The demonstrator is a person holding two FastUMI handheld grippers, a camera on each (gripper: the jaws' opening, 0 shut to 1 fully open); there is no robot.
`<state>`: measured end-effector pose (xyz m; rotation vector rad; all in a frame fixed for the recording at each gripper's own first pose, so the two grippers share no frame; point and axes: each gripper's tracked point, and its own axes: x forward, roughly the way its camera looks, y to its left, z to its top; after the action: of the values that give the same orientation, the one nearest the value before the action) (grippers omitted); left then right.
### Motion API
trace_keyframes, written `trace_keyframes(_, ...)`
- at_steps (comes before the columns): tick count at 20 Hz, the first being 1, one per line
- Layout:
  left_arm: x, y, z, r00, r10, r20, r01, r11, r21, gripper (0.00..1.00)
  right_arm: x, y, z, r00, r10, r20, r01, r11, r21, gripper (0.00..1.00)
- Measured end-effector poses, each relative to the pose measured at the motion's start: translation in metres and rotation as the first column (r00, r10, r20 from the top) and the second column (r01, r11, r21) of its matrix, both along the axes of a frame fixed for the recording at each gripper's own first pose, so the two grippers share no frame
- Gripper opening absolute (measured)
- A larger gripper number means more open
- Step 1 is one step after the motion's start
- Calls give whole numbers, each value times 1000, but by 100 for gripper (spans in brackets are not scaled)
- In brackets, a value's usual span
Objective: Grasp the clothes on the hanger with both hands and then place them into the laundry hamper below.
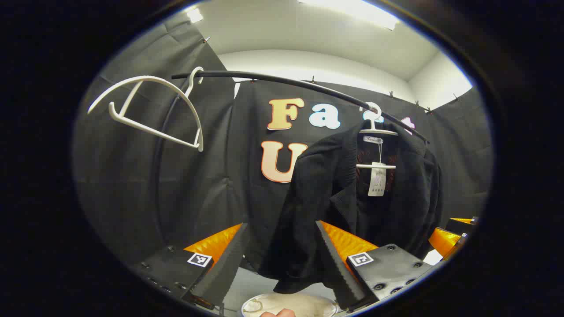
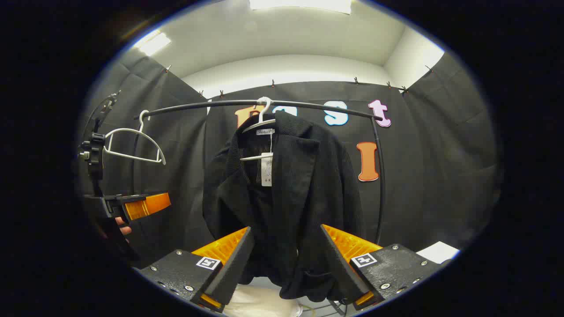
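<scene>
The left tool [image 1: 280, 259] stands wide open with nothing between its fingers, which are spread apart at the bottom of the left gripper view. Straight ahead of it and a little to its right hangs the black jacket [image 1: 352, 198] on a white hanger [image 1: 374, 132], hooked over the curved black rail [image 1: 286, 81] of the clothes rack. A paper tag [image 1: 377, 178] dangles at the jacket's collar. The jacket's lower hem falls in line with the gap between the fingers, though whether they touch the cloth cannot be told. Up and to the left of this tool an empty white hanger [image 1: 150, 110] hangs tilted on the same rail. Below the hem, close under the tool, the pale rim of the laundry hamper [image 1: 288, 304] shows.

The right tool [image 2: 284, 259] is likewise wide open and holds nothing. The jacket [image 2: 286, 189] hangs directly ahead of it, hem between its spread fingers but not pinched. Far to its left the other tool [image 2: 145, 205] is seen, held by a hand [image 2: 121, 226], with the empty hanger [image 2: 134, 143] above it.
</scene>
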<state>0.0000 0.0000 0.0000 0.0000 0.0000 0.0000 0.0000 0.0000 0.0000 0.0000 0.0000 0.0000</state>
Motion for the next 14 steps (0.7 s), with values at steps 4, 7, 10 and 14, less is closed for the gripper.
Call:
trace_keyframes(4,12,2,-5,999,-34,-12,34,999,-9,93,3,2,-3,1000,-23,-1,23,1000,-11,92)
trace_keyframes(7,16,5,-7,1000,-22,-10,22,1000,-4,96,7,1,-8,1000,-22,-9,22,1000,-14,92)
trace_keyframes(10,17,8,-5,1000,-19,0,19,1000,-10,94,11,-3,-9,1000,-29,0,29,999,-16,92)
trace_keyframes(14,14,14,-2,1000,-3,9,3,1000,12,96,12,-1,-12,1000,-19,0,19,1000,-11,92)
